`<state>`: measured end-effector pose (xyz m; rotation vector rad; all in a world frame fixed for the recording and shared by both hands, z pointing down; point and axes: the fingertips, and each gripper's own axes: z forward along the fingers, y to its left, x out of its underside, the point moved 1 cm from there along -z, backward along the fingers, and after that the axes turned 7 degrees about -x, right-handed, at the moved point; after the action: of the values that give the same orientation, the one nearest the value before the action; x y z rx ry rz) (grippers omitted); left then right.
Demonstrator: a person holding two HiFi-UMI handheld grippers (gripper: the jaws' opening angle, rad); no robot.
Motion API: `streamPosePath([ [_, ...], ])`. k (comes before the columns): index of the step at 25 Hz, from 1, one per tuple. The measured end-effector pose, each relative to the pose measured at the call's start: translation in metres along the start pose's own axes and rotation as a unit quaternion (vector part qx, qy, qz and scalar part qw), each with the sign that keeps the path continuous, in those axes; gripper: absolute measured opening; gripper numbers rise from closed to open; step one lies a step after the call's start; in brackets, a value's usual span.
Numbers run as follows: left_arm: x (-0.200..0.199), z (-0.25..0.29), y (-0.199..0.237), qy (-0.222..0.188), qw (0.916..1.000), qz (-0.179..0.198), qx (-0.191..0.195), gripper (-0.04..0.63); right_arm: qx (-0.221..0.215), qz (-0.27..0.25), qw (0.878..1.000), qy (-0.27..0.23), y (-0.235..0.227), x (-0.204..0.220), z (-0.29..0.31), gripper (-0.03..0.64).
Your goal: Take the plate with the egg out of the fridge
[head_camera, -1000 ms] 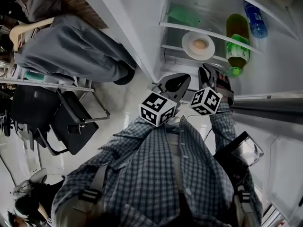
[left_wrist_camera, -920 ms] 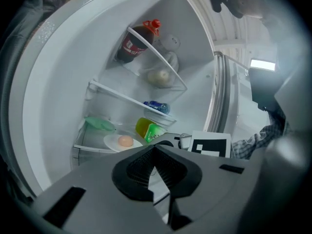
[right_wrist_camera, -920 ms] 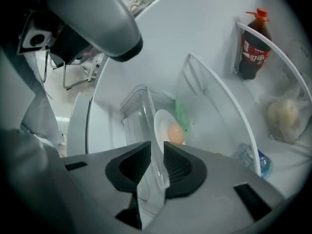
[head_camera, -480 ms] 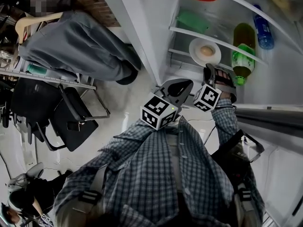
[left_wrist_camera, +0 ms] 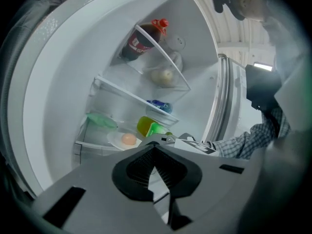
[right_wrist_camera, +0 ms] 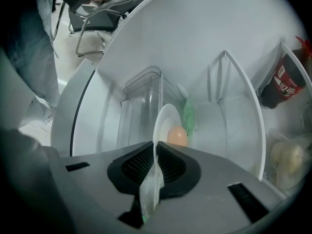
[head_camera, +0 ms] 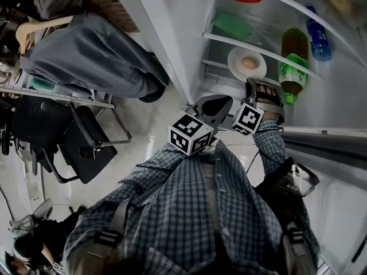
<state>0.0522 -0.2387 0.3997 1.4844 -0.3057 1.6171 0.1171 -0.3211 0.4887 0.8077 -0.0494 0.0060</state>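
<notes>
- Two grippers are at the open fridge. My right gripper (right_wrist_camera: 155,152) is clamped on the near rim of the plate (right_wrist_camera: 165,126), a grip I judge suited to drawing it out level.
- My left gripper (left_wrist_camera: 155,152) is pinched together on nothing, waiting below.
- The plate rests on a fridge shelf (head_camera: 221,66) carrying one egg (head_camera: 249,63), with a green bottle (head_camera: 289,67) near.
</notes>
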Motion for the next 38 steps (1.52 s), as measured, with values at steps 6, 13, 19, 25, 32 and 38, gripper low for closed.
streamPosePath([
  [6,0.002,0.008,-0.002,0.005,0.9999,-0.008,0.013,0.006,-0.004,0.001,1.0,0.0,0.005,0.002,-0.007,0.032],
  [13,0.011,0.021,-0.009,0.02,0.9981,-0.036,0.045,0.006,-0.001,0.02,1.0,-0.005,0.008,0.004,-0.018,0.031],
  [19,0.018,0.029,-0.027,0.01,0.9856,-0.107,0.13,0.006,0.005,0.038,0.999,-0.006,0.008,0.01,-0.03,0.031],
  [25,0.03,0.039,-0.013,0.0,0.9542,-0.259,0.149,0.008,0.015,0.048,0.999,-0.017,0.008,0.014,-0.039,0.031],
  [32,0.037,0.053,0.006,-0.02,0.9166,-0.376,0.133,0.037,0.023,0.042,0.999,-0.011,0.012,0.02,-0.048,0.029],
  [38,0.041,0.062,0.018,-0.043,0.8873,-0.444,0.115,0.097,0.026,0.031,0.999,-0.011,0.021,0.021,-0.052,0.028],
])
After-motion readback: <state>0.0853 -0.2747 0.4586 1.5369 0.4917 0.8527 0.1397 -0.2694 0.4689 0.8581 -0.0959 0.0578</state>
